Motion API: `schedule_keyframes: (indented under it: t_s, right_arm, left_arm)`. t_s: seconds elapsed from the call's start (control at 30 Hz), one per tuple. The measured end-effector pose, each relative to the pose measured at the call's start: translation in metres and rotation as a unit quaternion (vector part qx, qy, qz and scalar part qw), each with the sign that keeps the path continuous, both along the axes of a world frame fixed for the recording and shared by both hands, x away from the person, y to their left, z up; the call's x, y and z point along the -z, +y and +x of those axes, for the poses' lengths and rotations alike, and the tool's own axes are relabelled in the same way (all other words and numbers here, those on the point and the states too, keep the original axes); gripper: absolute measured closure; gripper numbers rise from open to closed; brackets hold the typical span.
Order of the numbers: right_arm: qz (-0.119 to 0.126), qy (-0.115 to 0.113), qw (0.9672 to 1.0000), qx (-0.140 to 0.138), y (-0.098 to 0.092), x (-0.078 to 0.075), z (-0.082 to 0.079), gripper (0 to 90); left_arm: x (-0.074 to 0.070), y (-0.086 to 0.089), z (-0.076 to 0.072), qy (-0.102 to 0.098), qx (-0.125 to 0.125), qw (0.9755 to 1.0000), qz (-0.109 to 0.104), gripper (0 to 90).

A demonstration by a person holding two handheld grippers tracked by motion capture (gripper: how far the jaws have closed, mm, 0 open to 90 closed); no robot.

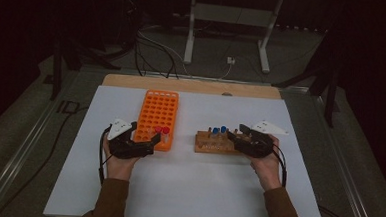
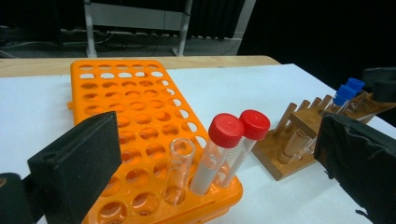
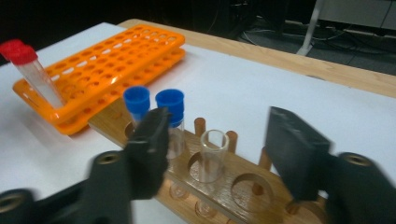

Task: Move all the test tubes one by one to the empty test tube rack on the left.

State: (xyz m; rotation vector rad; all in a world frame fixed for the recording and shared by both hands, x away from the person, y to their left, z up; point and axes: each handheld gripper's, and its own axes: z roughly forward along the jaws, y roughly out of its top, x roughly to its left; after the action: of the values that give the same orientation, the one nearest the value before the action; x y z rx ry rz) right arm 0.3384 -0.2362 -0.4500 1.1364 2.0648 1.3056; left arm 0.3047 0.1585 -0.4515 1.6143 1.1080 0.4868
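- Tabletop [image 1: 187, 188]: your work surface is a white sheet over a wooden board, whose bare edge shows along the far side.
- Orange rack [image 1: 156, 117]: you have it flat on the white, left of centre, long side running away from you.
- Wooden rack [image 1: 214, 142]: you find it right of centre, well apart from the orange one.

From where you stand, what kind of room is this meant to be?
Probably a lab workbench set up for recording hand work. An orange tube rack and a wooden rack hold capped test tubes on a white table, with cables on the dark floor behind.
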Motion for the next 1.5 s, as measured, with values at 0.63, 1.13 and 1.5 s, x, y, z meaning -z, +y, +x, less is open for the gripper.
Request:
schedule_keyframes:
  t_s: [0.63,1.13,1.5]
  right_arm:
    - [-0.041,-0.005,0.9991,-0.007,0.016,0.016,0.001,75.5]
    - [-0.022,-0.018,0.9996,0.001,0.006,-0.003,-0.005,76.1]
    - [0.012,-0.055,0.9984,0.005,-0.002,-0.037,-0.02,76.1]
  left_arm:
    - [-0.004,-0.002,-0.003,-0.009,-0.004,0.9999,-0.005,1.4]
    - [-0.007,-0.005,-0.004,-0.013,0.004,0.9999,-0.01,0.5]
    - [-0.01,-0.008,-0.005,-0.018,0.009,0.9997,-0.011,0.5]
